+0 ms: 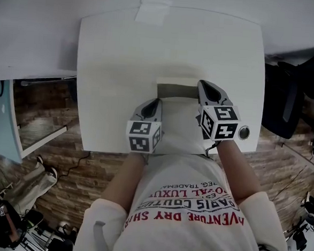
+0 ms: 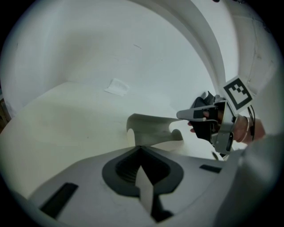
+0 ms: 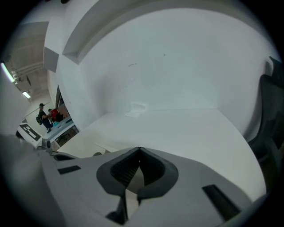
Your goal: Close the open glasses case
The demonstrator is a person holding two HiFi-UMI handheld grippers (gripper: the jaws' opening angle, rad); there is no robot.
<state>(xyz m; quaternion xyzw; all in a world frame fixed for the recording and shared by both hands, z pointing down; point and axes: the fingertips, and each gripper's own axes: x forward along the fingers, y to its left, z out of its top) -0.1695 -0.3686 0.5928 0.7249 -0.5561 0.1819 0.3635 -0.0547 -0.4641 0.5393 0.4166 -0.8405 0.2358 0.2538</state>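
The open glasses case (image 1: pixel 176 90) lies near the middle of the white table (image 1: pixel 119 55), its pale lid standing up at the far side. In the left gripper view the curved lid (image 2: pixel 151 125) rises just beyond my left gripper (image 2: pixel 141 147), whose jaws meet with nothing between them. In the head view the left gripper (image 1: pixel 154 102) sits at the case's left end. My right gripper (image 1: pixel 202 83) is at the lid's right end, also shut and empty (image 3: pixel 139 149). Its tip (image 2: pixel 181 115) reaches the lid's right edge; I cannot tell whether it touches.
A strip of pale tape (image 1: pixel 151 12) sticks to the table's far edge. A small round metal fitting (image 1: pixel 244 132) sits near the right front corner. A black chair (image 1: pixel 287 99) stands to the right, over wooden floor (image 1: pixel 44 125).
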